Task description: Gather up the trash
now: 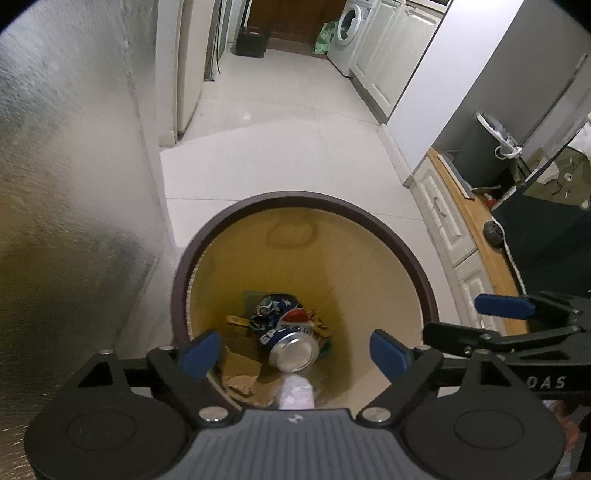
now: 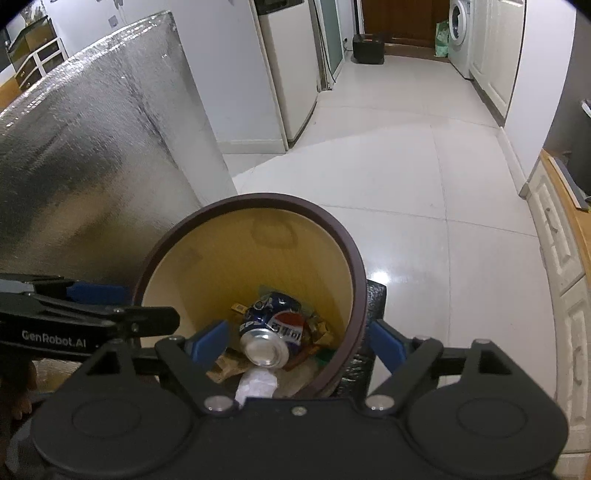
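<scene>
From the left wrist view, the left gripper (image 1: pixel 295 350) is being held wide apart over the mouth of the round bin (image 1: pixel 417 266), nothing gripped between its blue fingertips (image 1: pixel 199 352). The dark rim is being seen almost full circle, with the yellow inner wall dropping to the trash at the bottom. A crushed blue can (image 1: pixel 288 338) is lying there on its side, shiny end facing up, with brown paper scraps (image 1: pixel 240 373) to its left and a white crumpled piece (image 1: pixel 295 393) near the camera. On the left, a silvery foil-faced panel (image 1: pixel 74 184) is standing close to the rim. Far ahead, open white floor (image 1: pixel 277 147) is running toward a washing machine (image 1: pixel 349 22). On the right, a wooden-topped cabinet (image 1: pixel 476 236) is edging the floor, and the right gripper (image 1: pixel 502 306) is being seen beside the bin.

From the right wrist view, the right gripper (image 2: pixel 297 341) is likewise being held spread wide and empty, its left pad inside the bin (image 2: pixel 343 236) and its right pad outside the rim. The can (image 2: pixel 273 332) is resting at the bottom, the white piece (image 2: pixel 256 382) nearest. The foil panel (image 2: pixel 92 166) is crowding the left side, with the left gripper (image 2: pixel 96 291) in front of it. Clear floor (image 2: pixel 406 166) is stretching far and right.
</scene>
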